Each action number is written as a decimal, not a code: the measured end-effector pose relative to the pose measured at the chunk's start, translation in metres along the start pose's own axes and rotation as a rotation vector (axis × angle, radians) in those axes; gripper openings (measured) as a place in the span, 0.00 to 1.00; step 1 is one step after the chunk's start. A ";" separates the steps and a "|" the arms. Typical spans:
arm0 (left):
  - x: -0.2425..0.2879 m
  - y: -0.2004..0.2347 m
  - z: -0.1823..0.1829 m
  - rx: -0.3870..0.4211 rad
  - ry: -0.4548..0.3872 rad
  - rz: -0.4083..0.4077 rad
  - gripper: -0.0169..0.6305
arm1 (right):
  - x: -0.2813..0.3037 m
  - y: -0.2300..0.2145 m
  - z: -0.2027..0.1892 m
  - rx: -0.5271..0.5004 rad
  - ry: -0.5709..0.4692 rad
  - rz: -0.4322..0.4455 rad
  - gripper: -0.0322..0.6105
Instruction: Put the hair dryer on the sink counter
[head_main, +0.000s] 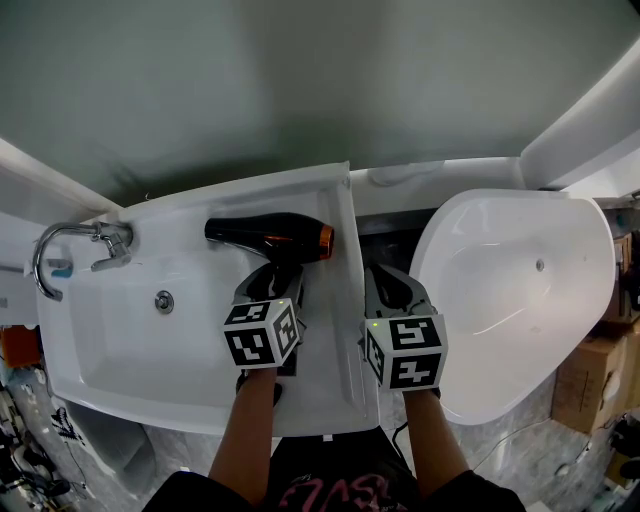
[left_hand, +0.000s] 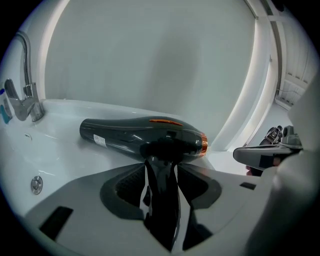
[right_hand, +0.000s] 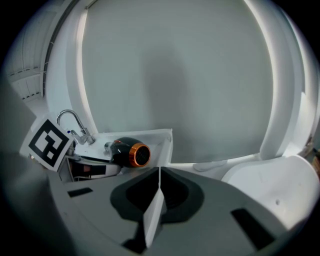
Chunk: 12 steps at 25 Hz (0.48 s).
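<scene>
A black hair dryer (head_main: 270, 233) with an orange ring at its nozzle lies along the back ledge of the white sink (head_main: 150, 345), nozzle pointing right. Its handle points toward me. My left gripper (head_main: 277, 282) is shut on that handle, just in front of the body. In the left gripper view the glossy handle (left_hand: 161, 200) runs between the jaws up to the dryer body (left_hand: 135, 134). My right gripper (head_main: 395, 287) hovers just off the sink's right edge, shut with nothing in it (right_hand: 159, 172). The right gripper view shows the dryer's nozzle (right_hand: 136, 154) end-on.
A chrome faucet (head_main: 72, 243) stands at the sink's back left corner. An overflow fitting (head_main: 164, 301) sits in the basin. A large white tub (head_main: 515, 300) fills the right side. Cardboard boxes (head_main: 592, 380) stand at far right. A grey wall rises behind.
</scene>
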<state>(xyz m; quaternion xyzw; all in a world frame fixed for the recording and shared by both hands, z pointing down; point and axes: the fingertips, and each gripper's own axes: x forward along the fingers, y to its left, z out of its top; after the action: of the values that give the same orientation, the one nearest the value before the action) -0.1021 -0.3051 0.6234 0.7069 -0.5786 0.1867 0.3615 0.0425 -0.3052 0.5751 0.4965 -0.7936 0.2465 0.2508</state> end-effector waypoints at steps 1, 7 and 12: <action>-0.001 0.000 0.000 0.002 0.000 -0.001 0.33 | 0.000 0.000 0.000 0.000 -0.001 0.000 0.09; -0.012 -0.001 0.011 -0.006 -0.046 -0.004 0.33 | -0.002 0.007 0.003 -0.007 -0.008 0.011 0.09; -0.031 -0.001 0.028 0.008 -0.114 -0.002 0.32 | -0.008 0.015 0.007 -0.016 -0.022 0.016 0.09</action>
<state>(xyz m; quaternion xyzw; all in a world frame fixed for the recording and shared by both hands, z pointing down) -0.1137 -0.3040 0.5833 0.7184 -0.5967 0.1480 0.3253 0.0308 -0.2986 0.5625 0.4906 -0.8023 0.2367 0.2442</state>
